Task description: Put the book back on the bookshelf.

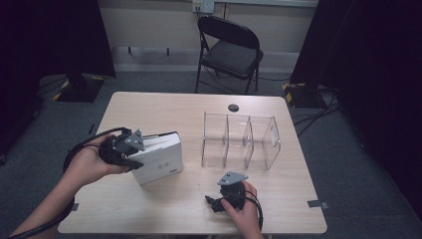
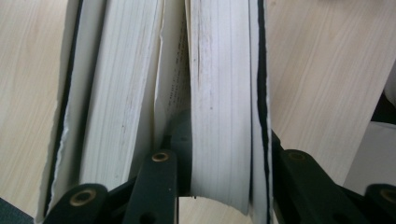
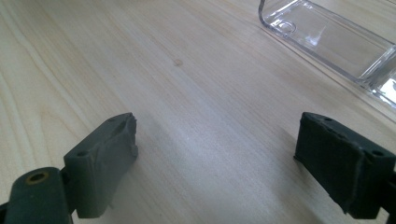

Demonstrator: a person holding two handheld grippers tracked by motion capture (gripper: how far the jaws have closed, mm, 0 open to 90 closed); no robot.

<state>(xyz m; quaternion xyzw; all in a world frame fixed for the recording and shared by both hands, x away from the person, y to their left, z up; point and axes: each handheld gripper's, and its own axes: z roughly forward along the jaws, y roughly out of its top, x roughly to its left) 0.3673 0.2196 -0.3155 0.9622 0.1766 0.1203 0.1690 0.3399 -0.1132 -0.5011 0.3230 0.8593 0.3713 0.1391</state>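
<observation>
The table is the biggest thing here, pale wood with a dark round grommet at its twelve o'clock edge. On its right half, around two o'clock from the centre, stands a clear acrylic rack with three upright slots, all empty.

At about nine o'clock from the centre sits a thick white book, raised on one edge with its page block turned toward the left hand. The left gripper is clamped on it. In the left gripper view one black jaw is wedged in between the pages while the other presses the outside of the cover, so only a part of the book is pinched, and the rest of the pages sag away to the side.

The right gripper rests at five o'clock, near the front edge and just short of the rack. Its jaws stand wide apart over bare wood with nothing between them.

The step in hand looks like the pick-up of the book, presumably on its way into a slot of the rack. The next move calls for a lift to the right toward three o'clock. With the grip catching only some pages, the loose half may flop open, so the free gripper would do well to steady the far cover before the book goes in upright.
</observation>
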